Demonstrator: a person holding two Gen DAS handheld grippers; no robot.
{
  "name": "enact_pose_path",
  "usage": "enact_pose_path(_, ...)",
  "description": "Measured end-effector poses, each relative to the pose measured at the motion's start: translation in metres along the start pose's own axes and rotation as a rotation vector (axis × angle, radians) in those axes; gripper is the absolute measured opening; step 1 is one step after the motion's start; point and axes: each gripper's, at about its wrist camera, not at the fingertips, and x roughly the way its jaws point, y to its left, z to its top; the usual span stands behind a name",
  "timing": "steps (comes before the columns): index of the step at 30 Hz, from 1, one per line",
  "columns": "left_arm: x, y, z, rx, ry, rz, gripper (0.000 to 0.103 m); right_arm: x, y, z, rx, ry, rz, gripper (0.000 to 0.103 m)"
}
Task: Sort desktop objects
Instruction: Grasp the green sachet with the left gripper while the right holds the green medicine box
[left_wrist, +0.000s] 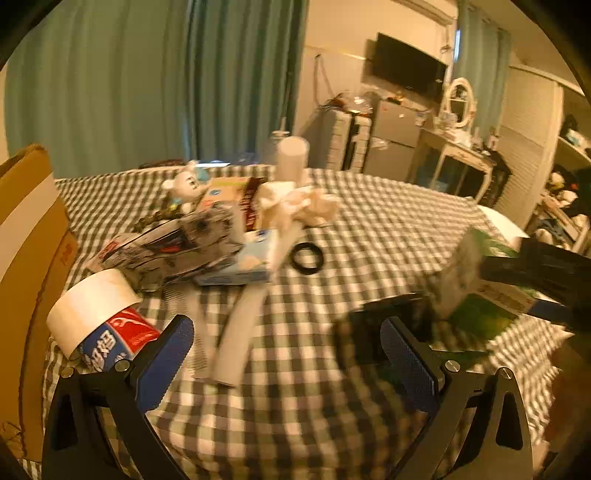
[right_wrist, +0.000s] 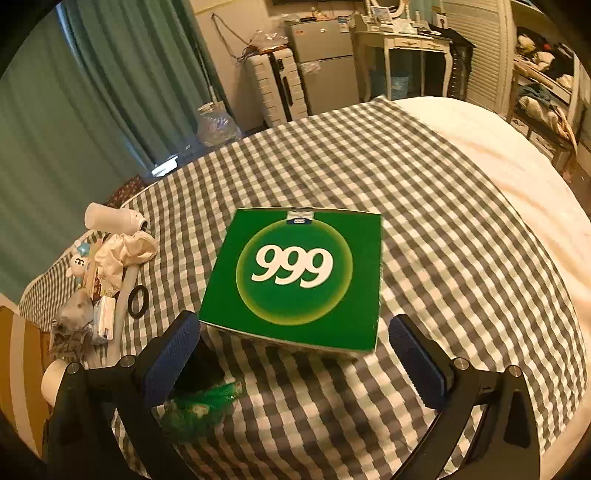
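Note:
A green box marked 999 lies flat on the checked cloth, just ahead of my right gripper, which is open and empty with its fingers either side of the box's near edge. The box also shows in the left wrist view, blurred, with the right gripper's black body over it. My left gripper is open and empty above the cloth. A toothpaste tube lies beside its left finger. A pile with a toy bear, packets, a tissue pack and a black ring lies ahead.
A cardboard box stands at the left edge. A white cylinder bottle stands at the far side of the pile. A dark object and green packet lie near my right gripper's left finger. White bedding lies to the right.

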Motion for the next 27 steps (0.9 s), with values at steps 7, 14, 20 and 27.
enact_pose_path(7, -0.007, -0.037, -0.010, 0.116, -0.005, -0.072, 0.103, -0.001, 0.002, 0.004, 0.073, 0.037, 0.061, 0.103)
enact_pose_path(14, 0.008, -0.073, -0.012, 0.184, -0.002, -0.093, 0.103, 0.023, -0.010, 0.008, 0.085, 0.076, 0.033, 0.098)
enact_pose_path(20, 0.031, -0.093, -0.004, 0.142, 0.031, -0.129, 0.102, -0.003, -0.043, 0.014, 0.098, -0.011, 0.005, 0.096)
enact_pose_path(27, 0.042, -0.091, -0.011, 0.118, 0.142, -0.073, 0.014, -0.012, -0.068, 0.014, 0.166, -0.005, 0.061, 0.096)
